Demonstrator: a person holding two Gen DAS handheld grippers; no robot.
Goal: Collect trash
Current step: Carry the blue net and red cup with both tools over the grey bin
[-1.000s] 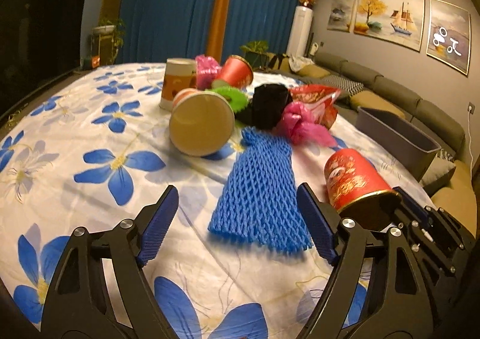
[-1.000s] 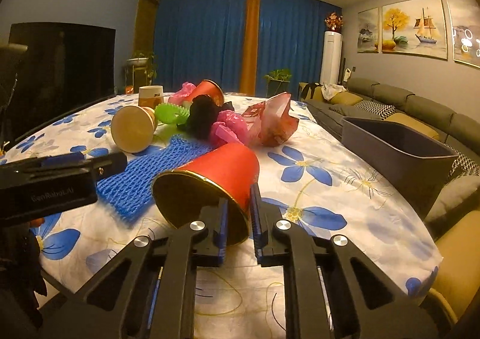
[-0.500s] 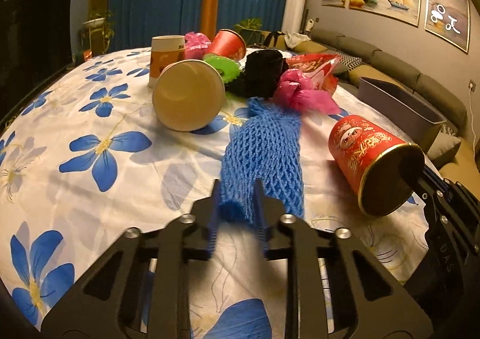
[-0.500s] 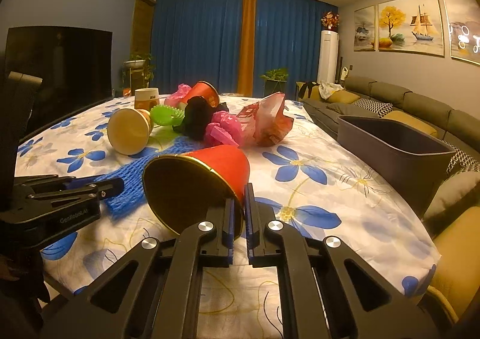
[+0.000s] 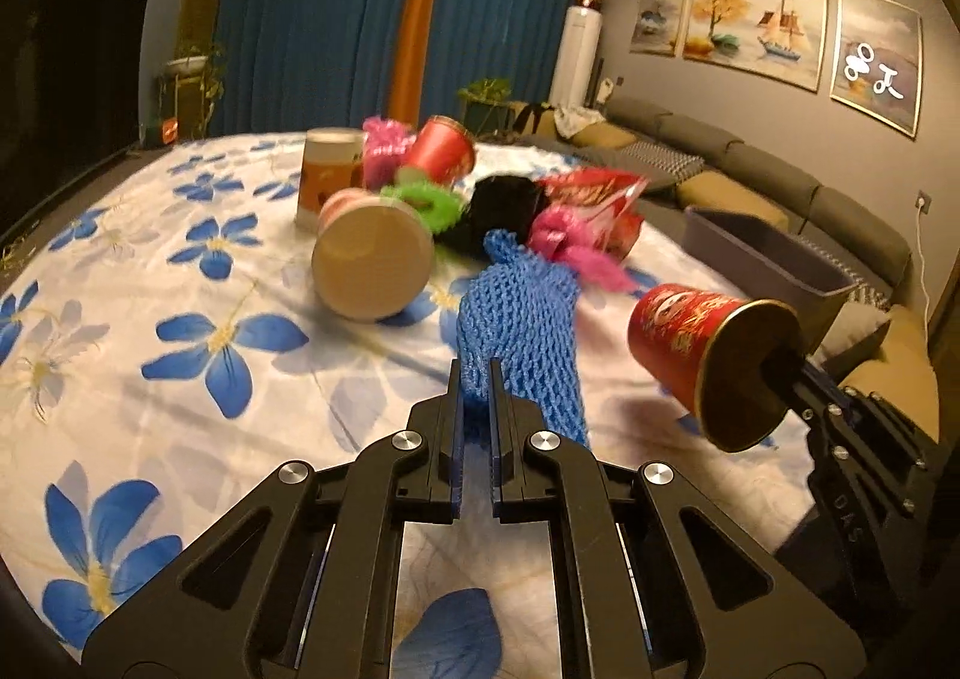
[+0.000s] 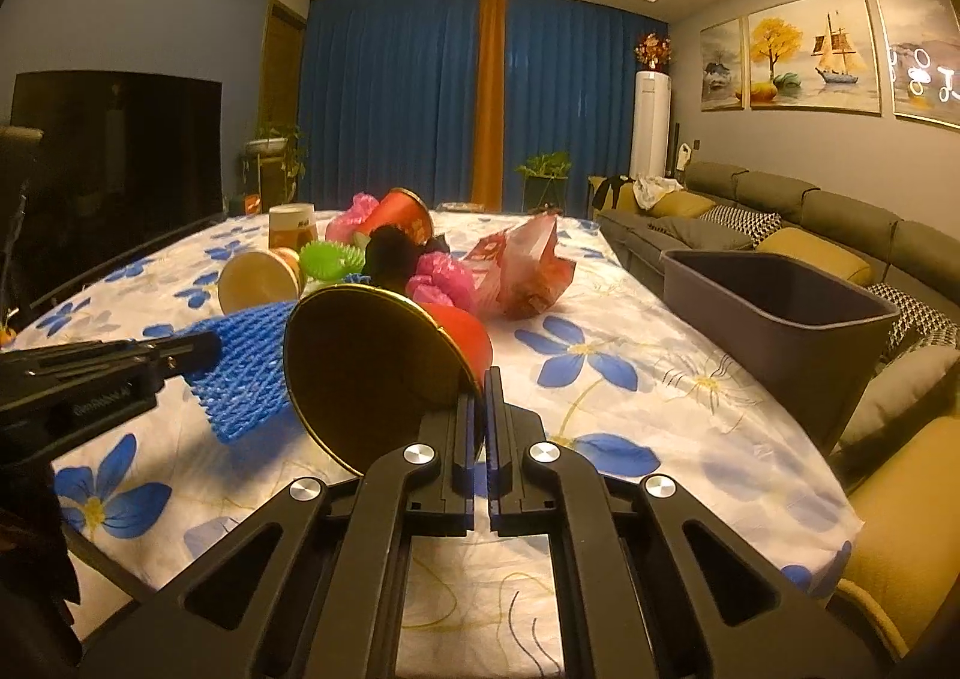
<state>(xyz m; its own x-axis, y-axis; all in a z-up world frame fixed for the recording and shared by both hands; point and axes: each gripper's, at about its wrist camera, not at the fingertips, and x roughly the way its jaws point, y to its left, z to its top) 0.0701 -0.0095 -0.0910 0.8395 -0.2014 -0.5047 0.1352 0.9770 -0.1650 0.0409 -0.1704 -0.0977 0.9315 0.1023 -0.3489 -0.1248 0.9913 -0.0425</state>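
Nearest, the left hand-held gripper [image 5: 474, 373], whose jaws have just been closing, pinches the near end of the blue foam net [image 5: 516, 319]. The right hand-held gripper [image 6: 478, 379] clamps the gold rim of a red paper cup [image 6: 384, 367], held off the floral-clothed desk [image 6: 630, 397]. Beyond lies mixed trash: a tan cup [image 5: 372, 271], a crumpled red wrapper [image 6: 522, 271]. The grey bin [image 6: 780, 313] stands at the desk's right edge.

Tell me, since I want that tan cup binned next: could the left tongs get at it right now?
Probably not yet: the left tongs are shut on the blue foam net, having just closed. The path to the tan cup itself looks clear.
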